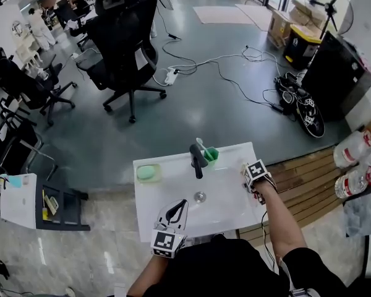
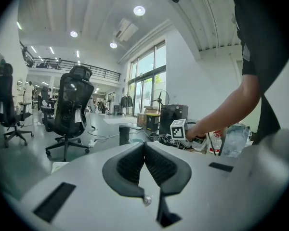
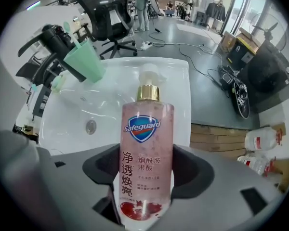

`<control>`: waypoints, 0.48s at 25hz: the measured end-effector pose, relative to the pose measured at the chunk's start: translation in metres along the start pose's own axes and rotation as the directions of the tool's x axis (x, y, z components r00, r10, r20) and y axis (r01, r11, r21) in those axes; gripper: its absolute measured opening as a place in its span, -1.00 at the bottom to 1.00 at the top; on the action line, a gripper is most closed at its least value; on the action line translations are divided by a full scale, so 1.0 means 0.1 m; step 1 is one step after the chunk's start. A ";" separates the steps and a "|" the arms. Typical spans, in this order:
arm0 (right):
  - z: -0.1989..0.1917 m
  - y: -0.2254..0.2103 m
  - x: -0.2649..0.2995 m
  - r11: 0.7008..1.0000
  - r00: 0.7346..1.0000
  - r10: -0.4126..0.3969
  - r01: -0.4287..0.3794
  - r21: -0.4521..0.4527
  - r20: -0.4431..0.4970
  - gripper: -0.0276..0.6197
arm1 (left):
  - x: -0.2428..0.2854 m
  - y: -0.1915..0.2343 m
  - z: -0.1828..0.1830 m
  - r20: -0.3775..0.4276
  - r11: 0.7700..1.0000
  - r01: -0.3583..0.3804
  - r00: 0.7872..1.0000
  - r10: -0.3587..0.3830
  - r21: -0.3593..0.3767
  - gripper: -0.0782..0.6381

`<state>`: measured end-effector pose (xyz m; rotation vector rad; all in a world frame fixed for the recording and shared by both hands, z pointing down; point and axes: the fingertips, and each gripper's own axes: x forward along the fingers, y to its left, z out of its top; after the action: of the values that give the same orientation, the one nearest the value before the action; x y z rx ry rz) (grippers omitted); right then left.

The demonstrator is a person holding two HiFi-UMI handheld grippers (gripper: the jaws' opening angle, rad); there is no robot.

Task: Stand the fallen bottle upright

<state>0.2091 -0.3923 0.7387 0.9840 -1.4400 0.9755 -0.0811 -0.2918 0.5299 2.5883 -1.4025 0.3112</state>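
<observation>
My right gripper (image 3: 147,166) is pinching the bottle (image 3: 147,124) by the sink (image 3: 111,102); left gripper (image 2: 145,148) is pressed together, empty.

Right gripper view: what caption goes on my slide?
Right gripper grips a pink Safeguard pump bottle over the white sink.

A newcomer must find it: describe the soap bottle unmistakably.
Find the white washbasin; at its right edge the right gripper has its jaws on a soap bottle. Unlike the green cup by the black faucet, it is clear pink with a gold collar, white pump and blue Safeguard shield.
</observation>
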 end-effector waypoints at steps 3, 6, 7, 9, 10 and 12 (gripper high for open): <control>0.01 -0.03 0.01 1.000 1.000 0.013 -0.014 -0.011 -0.019 0.08 | 0.04 0.00 -0.01 -0.002 1.000 0.001 1.000 -0.001 0.001 -0.73; 0.00 -0.03 0.01 0.999 0.999 0.025 -0.026 -0.031 -0.044 0.08 | 0.06 -0.01 -0.01 0.000 1.000 0.003 1.000 -0.003 -0.007 -0.73; 0.00 -0.03 0.01 0.999 0.998 0.027 -0.028 -0.036 -0.048 0.07 | 0.06 -0.01 0.00 0.001 1.000 0.003 1.000 -0.003 -0.010 -0.73; 0.00 -0.02 0.00 0.999 0.999 0.027 -0.029 -0.040 -0.044 0.05 | 0.05 0.02 0.02 0.002 1.000 -0.003 1.000 0.004 -0.011 -0.73; 0.01 -0.02 0.00 0.999 0.999 0.025 -0.027 -0.040 -0.033 0.04 | 0.05 0.03 0.03 0.003 1.000 -0.007 1.000 0.007 -0.009 -0.73; 0.01 -0.02 -0.01 0.999 1.000 0.019 -0.019 -0.046 -0.001 0.03 | 0.04 0.04 0.02 0.004 1.000 -0.009 1.000 0.009 -0.007 -0.73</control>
<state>0.2112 -0.3939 0.7375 0.9380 -1.4674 0.9523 -0.0823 -0.2975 0.5294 2.5793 -1.4139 0.3020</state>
